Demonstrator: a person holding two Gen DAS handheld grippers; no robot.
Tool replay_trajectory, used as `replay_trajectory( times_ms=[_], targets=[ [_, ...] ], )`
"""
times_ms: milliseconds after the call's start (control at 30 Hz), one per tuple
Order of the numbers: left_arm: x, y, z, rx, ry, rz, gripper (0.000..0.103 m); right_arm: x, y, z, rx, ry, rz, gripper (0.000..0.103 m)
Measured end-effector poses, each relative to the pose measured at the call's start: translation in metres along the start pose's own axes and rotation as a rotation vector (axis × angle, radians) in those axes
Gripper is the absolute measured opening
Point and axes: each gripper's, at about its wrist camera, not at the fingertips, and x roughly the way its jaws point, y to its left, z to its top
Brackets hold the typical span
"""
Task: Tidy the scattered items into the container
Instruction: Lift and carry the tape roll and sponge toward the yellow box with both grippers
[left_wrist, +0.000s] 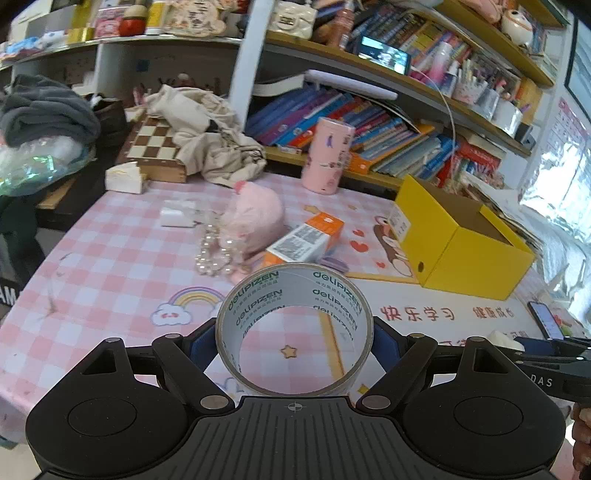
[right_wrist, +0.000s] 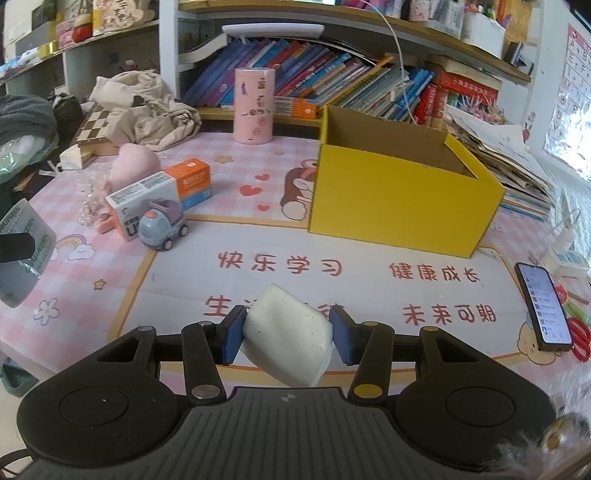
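Holding two items at once, you have both tools loaded and raised over the near part of the counter (right_wrist: 369, 258). Your left tool (left_wrist: 294, 338) grips a roll of tape (left_wrist: 294, 328) across its width, its hole facing forward along the fingers. Your right tool (right_wrist: 288, 334) is clenched on a white speckled block (right_wrist: 288, 334), tilted between the blue pads.

What matters now is where the yellow box (right_wrist: 391, 195) lies. From the right tool it sits straight ahead and slightly right, open top up, long side running left to right, nothing between. From the left tool it is far right, so the right hand looks nearer and should probably drop first.

A toy car (right_wrist: 162, 225), an orange and white carton (right_wrist: 162, 188), a pink plush (right_wrist: 136, 162) and beads (left_wrist: 216, 254) remain scattered left of the box. A phone (right_wrist: 545, 306) lies near right, clear of the path. The box's near wall stands tall, so you likely need to pass above its rim.
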Motion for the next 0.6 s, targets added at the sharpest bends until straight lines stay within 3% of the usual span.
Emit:
replay_trajectory(
  times_ms=[600],
  targets=[
    [0.027, -0.041, 0.008, 0.072, 0.032, -0.069, 0.084, 0.003, -0.043, -0.002, 0.071, 0.014, -0.052, 0.047]
  ],
)
